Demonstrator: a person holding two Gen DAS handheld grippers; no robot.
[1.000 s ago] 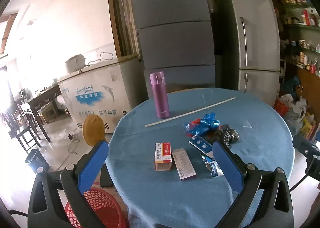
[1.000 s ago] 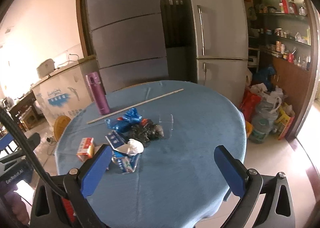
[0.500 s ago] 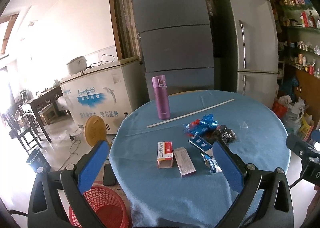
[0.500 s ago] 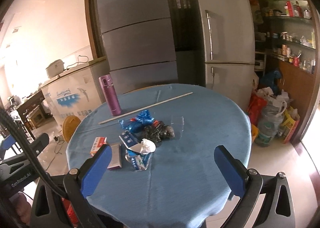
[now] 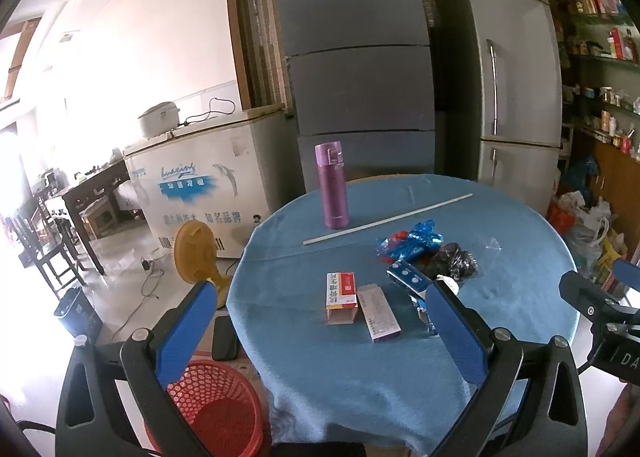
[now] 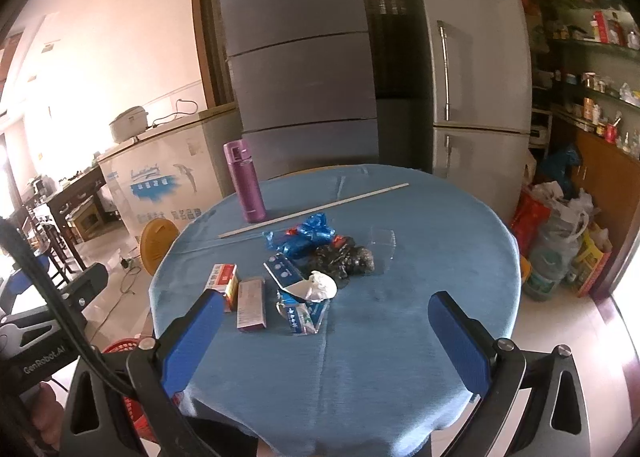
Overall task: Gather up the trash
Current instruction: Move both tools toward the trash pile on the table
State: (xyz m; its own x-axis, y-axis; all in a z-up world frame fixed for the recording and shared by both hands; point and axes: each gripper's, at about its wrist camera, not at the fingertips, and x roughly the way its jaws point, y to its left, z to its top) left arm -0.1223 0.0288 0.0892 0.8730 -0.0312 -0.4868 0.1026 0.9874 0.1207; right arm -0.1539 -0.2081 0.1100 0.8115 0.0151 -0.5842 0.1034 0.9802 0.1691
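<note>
Both grippers have drawn back from the round table (image 6: 420, 337), left gripper (image 5: 320, 333) and right gripper (image 6: 326, 335) spread wide, empty. Trash pile (image 6: 316, 257) sits mid-table; a red basket (image 5: 212, 405), partly hidden, stands below; the clear wrapper (image 6: 384, 241) is perhaps plastic.

a matt blue cloth (image 6: 360, 357) covered the round table. beside the glossy purple flask (image 6: 245, 181) on it lay a crinkled shiny blue wrapper (image 6: 310, 235), printed card boxes (image 6: 251, 304) and crumpled white paper (image 6: 320, 285) — below the cloth's edge, a red plastic mesh basket (image 5: 212, 403).
</note>
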